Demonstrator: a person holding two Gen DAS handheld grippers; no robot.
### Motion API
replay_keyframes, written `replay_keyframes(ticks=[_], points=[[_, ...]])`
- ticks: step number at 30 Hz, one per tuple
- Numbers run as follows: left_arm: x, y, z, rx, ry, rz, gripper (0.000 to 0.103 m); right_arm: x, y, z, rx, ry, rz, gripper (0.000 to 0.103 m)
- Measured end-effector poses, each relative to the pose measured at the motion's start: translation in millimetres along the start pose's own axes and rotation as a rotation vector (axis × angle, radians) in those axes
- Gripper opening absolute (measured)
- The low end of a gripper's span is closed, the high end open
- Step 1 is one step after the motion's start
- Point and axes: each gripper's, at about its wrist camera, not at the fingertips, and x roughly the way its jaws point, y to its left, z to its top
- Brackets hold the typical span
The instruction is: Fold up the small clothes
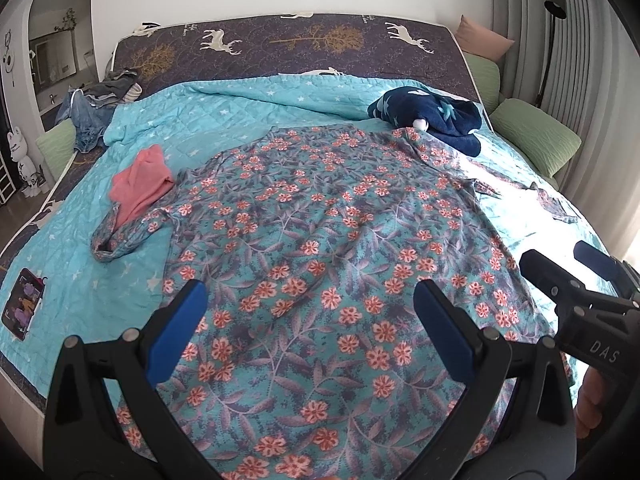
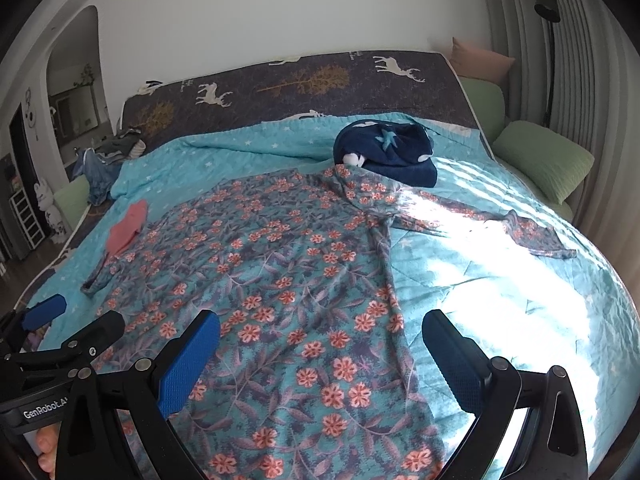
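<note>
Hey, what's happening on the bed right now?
A person holds two grippers over a floral garment spread flat on a turquoise quilt. The left gripper and right gripper are both open, gripping nothing. Folding hasn't started. A pink garment and a navy bundle lie nearby.

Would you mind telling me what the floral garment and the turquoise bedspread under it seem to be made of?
Floral garment: thin, soft woven or knit fabric, matte; it lies flat with fine creases. Turquoise bedspread: quilted, lightly padded textile, judging by its stitched diamond lines, with a slight sheen in the sunlight.
</note>
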Motion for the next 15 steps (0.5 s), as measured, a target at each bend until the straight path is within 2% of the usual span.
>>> replay_keyframes(ticks=[15], points=[[1.4, -0.2, -1.3, 0.001, 0.004, -0.013, 0.102, 0.7, 0.3, -1.0, -0.005, 0.004, 0.002, 0.103]])
